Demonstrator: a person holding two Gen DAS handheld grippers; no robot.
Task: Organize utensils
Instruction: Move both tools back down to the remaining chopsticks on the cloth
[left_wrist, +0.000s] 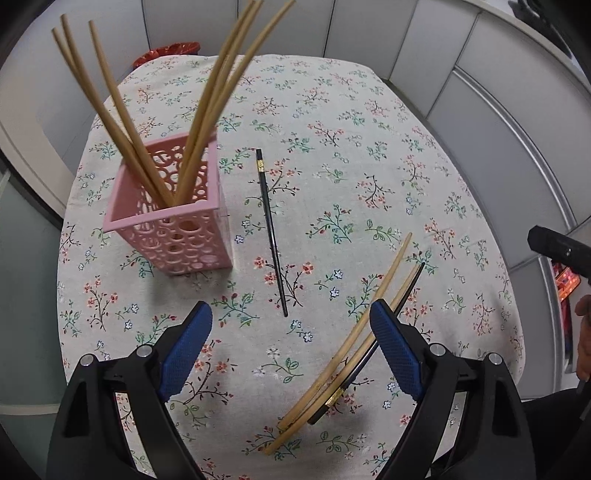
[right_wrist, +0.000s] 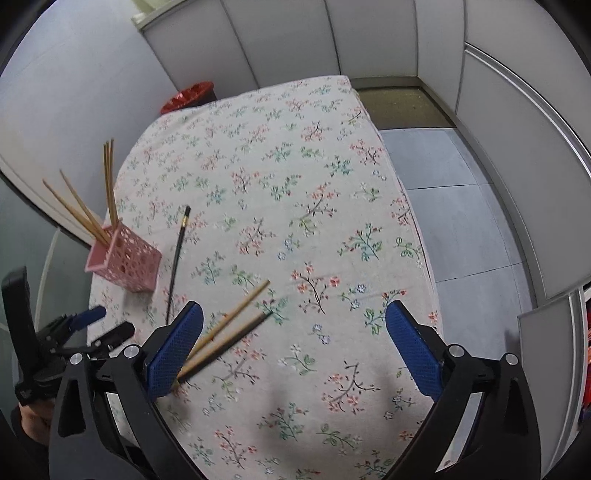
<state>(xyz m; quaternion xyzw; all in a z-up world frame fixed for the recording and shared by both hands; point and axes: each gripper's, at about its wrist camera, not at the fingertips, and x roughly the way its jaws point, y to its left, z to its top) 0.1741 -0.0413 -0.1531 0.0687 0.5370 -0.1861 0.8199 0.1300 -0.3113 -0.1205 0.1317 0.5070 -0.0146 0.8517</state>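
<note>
A pink perforated holder (left_wrist: 173, 218) stands on the floral tablecloth at the left, with several wooden chopsticks (left_wrist: 110, 107) upright in it; it also shows in the right wrist view (right_wrist: 123, 262). A single black chopstick (left_wrist: 271, 232) lies flat to the right of the holder. Two wooden chopsticks (left_wrist: 347, 347) and one black chopstick (left_wrist: 369, 354) lie together near my left gripper's right finger. My left gripper (left_wrist: 291, 325) is open and empty above the cloth. My right gripper (right_wrist: 293, 325) is open and empty; the loose chopsticks (right_wrist: 229, 332) lie beside its left finger.
The table (right_wrist: 295, 184) carries a floral cloth and its right edge drops to a grey tiled floor (right_wrist: 461, 229). A red object (right_wrist: 188, 96) sits beyond the far edge. White panel walls surround the table. My left gripper (right_wrist: 85, 325) shows at the left of the right wrist view.
</note>
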